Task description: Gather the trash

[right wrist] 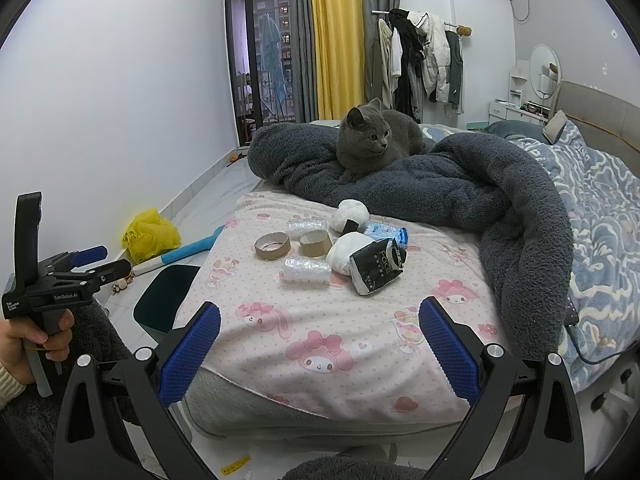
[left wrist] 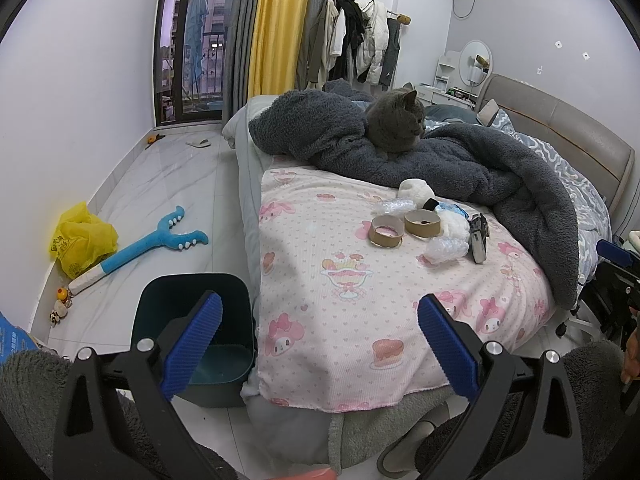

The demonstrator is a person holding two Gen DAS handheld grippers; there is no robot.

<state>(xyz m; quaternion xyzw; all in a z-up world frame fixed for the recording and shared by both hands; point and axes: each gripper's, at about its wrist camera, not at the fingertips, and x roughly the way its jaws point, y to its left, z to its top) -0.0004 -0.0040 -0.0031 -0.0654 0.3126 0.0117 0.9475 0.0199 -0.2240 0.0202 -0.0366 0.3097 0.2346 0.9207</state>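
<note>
Nothing looks collected yet: the trash pile sits on the bed, the bin looks empty, and both the left gripper and right gripper gape empty.

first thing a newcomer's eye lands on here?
Likely the grey cat sitting on the dark fleece blanket mid-bed. Next, the trash pile in front of it on the pink cartoon sheet: two cardboard tape cores, bubble wrap and a crumpled black packet.
</note>
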